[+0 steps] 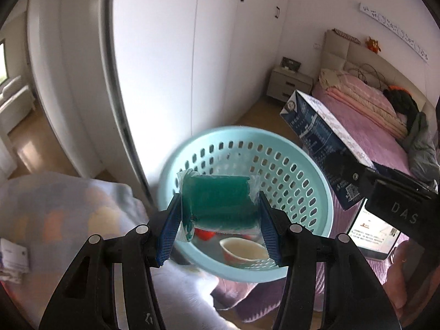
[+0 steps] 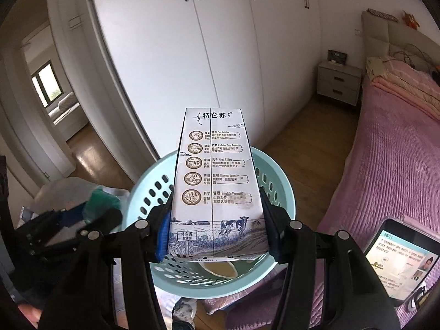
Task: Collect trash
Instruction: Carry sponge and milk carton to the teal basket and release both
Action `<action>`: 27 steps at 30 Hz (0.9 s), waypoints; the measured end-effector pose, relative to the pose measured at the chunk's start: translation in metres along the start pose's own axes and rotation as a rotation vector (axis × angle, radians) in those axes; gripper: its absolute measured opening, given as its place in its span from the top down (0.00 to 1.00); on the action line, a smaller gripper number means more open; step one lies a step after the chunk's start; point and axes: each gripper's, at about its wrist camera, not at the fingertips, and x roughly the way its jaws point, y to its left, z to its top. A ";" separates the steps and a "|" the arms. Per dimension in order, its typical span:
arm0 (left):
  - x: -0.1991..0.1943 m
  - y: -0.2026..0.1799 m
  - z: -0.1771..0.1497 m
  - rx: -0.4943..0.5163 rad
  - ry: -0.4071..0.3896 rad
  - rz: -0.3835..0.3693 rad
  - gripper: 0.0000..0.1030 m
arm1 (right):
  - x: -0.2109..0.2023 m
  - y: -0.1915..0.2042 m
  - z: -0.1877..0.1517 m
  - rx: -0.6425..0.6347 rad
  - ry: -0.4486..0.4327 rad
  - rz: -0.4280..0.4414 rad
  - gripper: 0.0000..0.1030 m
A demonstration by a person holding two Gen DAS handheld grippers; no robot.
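Note:
My left gripper [image 1: 218, 220] is shut on a clear packet of green material [image 1: 220, 203], held over the near rim of a light-blue perforated basket [image 1: 308, 181]. A paper cup [image 1: 243, 250] and something red lie inside the basket. My right gripper [image 2: 217, 225] is shut on a white-and-blue milk carton [image 2: 217, 181], held above the same basket [image 2: 280, 176]. The carton [image 1: 321, 140] and right gripper also show at the right of the left wrist view. The left gripper with the green packet [image 2: 100, 202] shows at the left of the right wrist view.
The basket sits on the corner of a bed with a purple cover [image 2: 390, 165]. A lit phone [image 2: 398, 264] lies on the bed at right. White wardrobe doors [image 2: 220, 41] stand behind, a bedside cabinet [image 2: 339, 82] beyond. Crumpled cloth and papers [image 1: 55, 220] lie at left.

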 end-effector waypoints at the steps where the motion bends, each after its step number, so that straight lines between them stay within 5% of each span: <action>1: 0.007 -0.001 -0.001 0.001 0.011 -0.002 0.48 | 0.002 0.000 0.001 0.003 0.003 -0.003 0.51; 6: 0.016 -0.004 -0.002 -0.003 0.016 0.025 0.31 | 0.014 -0.005 0.004 0.013 0.027 -0.016 0.50; 11: 0.004 0.000 0.001 -0.021 -0.002 0.017 0.29 | 0.027 -0.006 0.008 0.010 0.039 -0.022 0.49; 14: -0.007 0.007 0.001 -0.048 -0.016 0.014 0.29 | 0.035 -0.005 0.004 0.009 0.057 -0.027 0.40; 27: -0.092 0.042 -0.012 -0.154 -0.148 0.040 0.29 | 0.010 0.026 0.000 -0.027 0.023 0.062 0.40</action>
